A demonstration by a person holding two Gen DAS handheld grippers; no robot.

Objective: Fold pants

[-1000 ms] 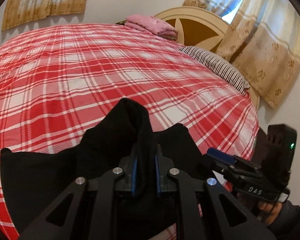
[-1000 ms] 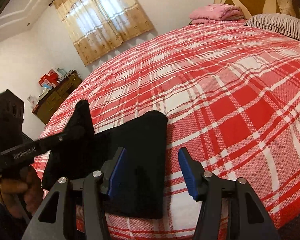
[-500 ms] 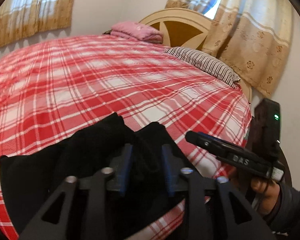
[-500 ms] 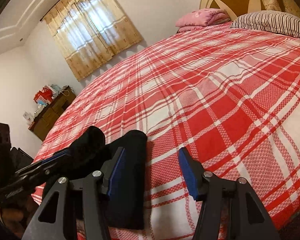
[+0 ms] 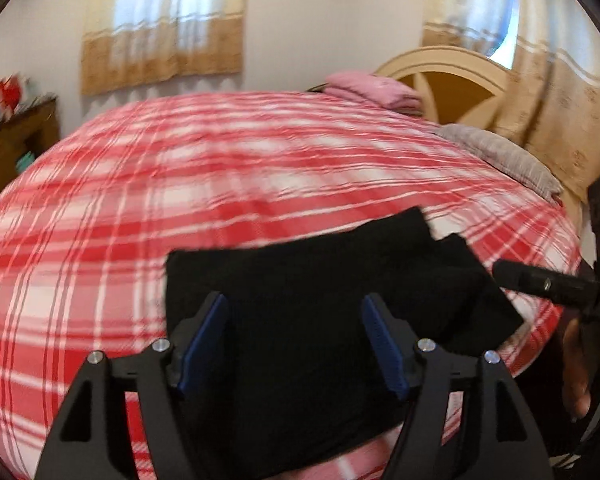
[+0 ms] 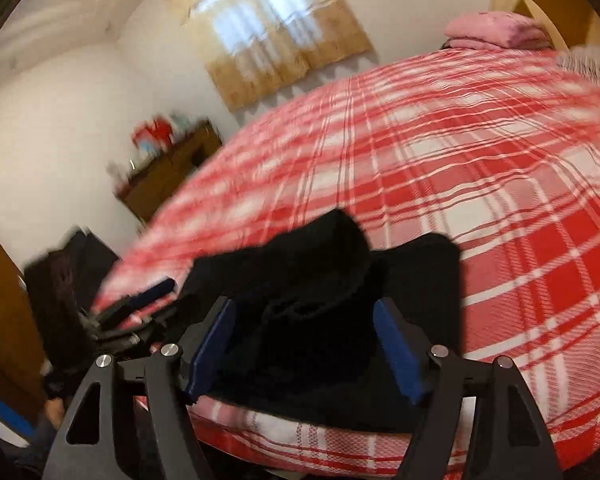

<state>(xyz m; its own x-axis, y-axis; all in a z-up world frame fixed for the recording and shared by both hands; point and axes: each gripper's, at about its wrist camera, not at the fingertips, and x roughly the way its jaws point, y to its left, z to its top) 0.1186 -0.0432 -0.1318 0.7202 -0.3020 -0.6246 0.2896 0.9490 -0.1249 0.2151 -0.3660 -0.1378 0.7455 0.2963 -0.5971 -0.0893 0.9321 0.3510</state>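
Observation:
The black pants (image 5: 320, 320) lie folded into a compact bundle on the red plaid bed (image 5: 220, 184), near its front edge. My left gripper (image 5: 296, 344) is open, its blue pads on either side above the bundle, holding nothing. The right gripper shows at the right edge of the left wrist view (image 5: 540, 284). In the right wrist view my right gripper (image 6: 304, 344) is open, with a raised hump of the black pants (image 6: 320, 276) between its pads. The left gripper (image 6: 140, 308) shows at the left, blurred.
A pink folded blanket (image 5: 372, 90) and a striped pillow (image 5: 500, 158) lie by the rounded headboard (image 5: 448, 84). A wooden cabinet (image 6: 168, 172) with red items stands by the far wall. Curtains (image 5: 160, 28) cover the windows. The bed edge is just below the pants.
My left gripper has opened and let go of the pants, which have dropped flat. It has swung left. My right gripper has moved over the bundle, still open.

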